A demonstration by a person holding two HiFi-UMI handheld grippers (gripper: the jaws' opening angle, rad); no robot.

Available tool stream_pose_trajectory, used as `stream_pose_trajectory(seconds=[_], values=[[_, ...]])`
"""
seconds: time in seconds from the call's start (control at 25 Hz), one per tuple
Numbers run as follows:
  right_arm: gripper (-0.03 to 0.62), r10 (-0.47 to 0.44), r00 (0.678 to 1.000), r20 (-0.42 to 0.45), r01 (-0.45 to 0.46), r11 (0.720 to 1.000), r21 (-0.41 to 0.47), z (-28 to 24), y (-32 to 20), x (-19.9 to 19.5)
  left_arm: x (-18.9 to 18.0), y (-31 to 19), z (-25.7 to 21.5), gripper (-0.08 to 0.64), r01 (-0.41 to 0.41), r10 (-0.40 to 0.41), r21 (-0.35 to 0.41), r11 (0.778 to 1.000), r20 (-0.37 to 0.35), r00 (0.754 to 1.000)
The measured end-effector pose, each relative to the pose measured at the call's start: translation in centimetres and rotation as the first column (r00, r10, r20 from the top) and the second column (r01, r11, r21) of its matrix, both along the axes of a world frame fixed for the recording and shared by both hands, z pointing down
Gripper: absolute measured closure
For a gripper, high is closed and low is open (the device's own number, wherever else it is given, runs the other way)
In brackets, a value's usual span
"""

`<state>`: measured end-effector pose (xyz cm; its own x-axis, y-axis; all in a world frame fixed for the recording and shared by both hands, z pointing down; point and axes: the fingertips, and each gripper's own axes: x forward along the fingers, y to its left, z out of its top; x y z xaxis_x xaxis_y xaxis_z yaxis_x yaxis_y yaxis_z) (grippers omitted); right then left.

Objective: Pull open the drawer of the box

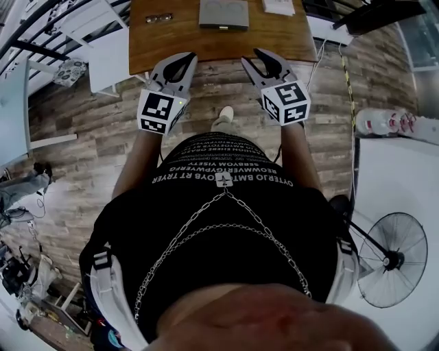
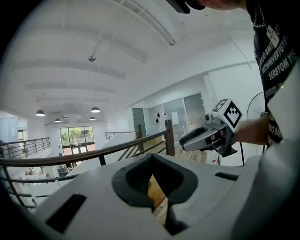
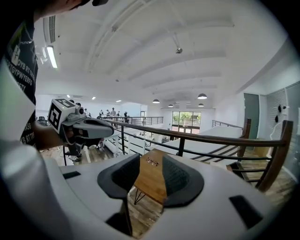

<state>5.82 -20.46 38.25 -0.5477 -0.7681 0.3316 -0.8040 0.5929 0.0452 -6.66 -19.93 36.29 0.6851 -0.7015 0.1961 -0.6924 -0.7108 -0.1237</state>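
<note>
A grey box stands on the wooden table at the top of the head view, its front face turned toward me. My left gripper hovers over the floor just short of the table's near edge, fingertips together, nothing in it. My right gripper hangs level with it to the right, jaws apart and empty. In the right gripper view the tabletop shows between the jaws and the left gripper is beside it. The left gripper view shows the right gripper. The box is hidden in both gripper views.
A pair of glasses lies left of the box and white paper right of it. A floor fan and a white table with bottles stand to the right. A railing runs behind the table.
</note>
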Motion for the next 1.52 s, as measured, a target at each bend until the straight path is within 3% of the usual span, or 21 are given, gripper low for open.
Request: stream_pose_trajectory(seconds=[0.32, 0.56, 0.72, 1.16, 1.36, 1.52], values=[[0.451, 0.038, 0.999, -0.003, -0.039, 0.999, -0.013, 1.1, 0.3, 2.0, 0.9, -0.9, -0.5, 0.555, 0.013, -0.011, 0.032, 0.999, -0.045, 0.999], [0.451, 0.048, 0.999, -0.02, -0.049, 0.997, -0.052, 2.8, 0.8, 1.2, 0.0, -0.8, 2.5, 0.555, 0.001, -0.003, -0.047, 0.999, -0.031, 1.0], [0.453, 0.05, 0.998, -0.039, -0.053, 0.996, -0.071, 3.4, 1.1, 0.5, -0.3, -0.9, 3.3, 0.555, -0.016, 0.014, -0.06, 0.998, -0.042, 0.999], [0.451, -0.009, 0.999, -0.052, 0.002, 0.991, -0.137, 5.4, -2.5, -1.0, -1.0, -4.4, 5.2, 0.555, -0.003, -0.001, -0.111, 0.994, -0.04, 0.999], [0.451, -0.035, 0.998, -0.049, 0.027, 0.989, -0.146, 6.1, -5.0, -1.9, -1.9, -6.9, 4.6, 0.555, 0.024, -0.028, -0.083, 0.996, -0.051, 0.998], [0.451, -0.041, 0.999, -0.033, 0.035, 0.988, -0.149, 6.7, -7.6, -1.7, -2.1, -8.5, 5.6, 0.555, 0.043, -0.044, -0.114, 0.993, -0.01, 0.999]])
